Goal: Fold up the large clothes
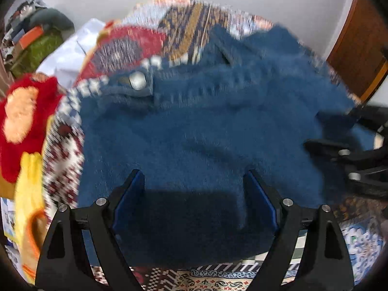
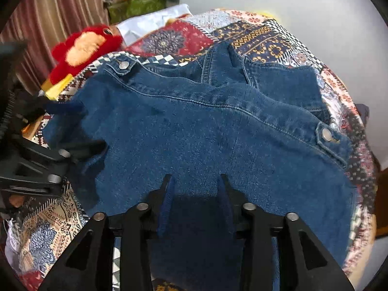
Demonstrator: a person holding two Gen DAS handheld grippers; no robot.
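Note:
A blue denim jacket [image 2: 206, 133] lies spread on a patterned bedspread [image 2: 266, 38]; it also fills the blurred left wrist view [image 1: 206, 126]. My left gripper [image 1: 194, 177] is open, its fingers wide apart just above the denim near its front edge. My right gripper [image 2: 195, 179] is open over the jacket's near part, nothing between its fingers. The left gripper also shows at the left edge of the right wrist view [image 2: 77, 145], and the right gripper at the right edge of the left wrist view [image 1: 339, 150]. Metal snap buttons [image 2: 326, 134] show on the waistband tabs.
A red and yellow plush toy [image 2: 82, 48] lies at the bed's far left, also in the left wrist view [image 1: 21, 121]. A white pillow [image 2: 150, 21] and a pile of clutter [image 2: 135, 0] sit beyond. A curtain [image 2: 48, 12] hangs left; a wooden door [image 1: 359, 48] stands right.

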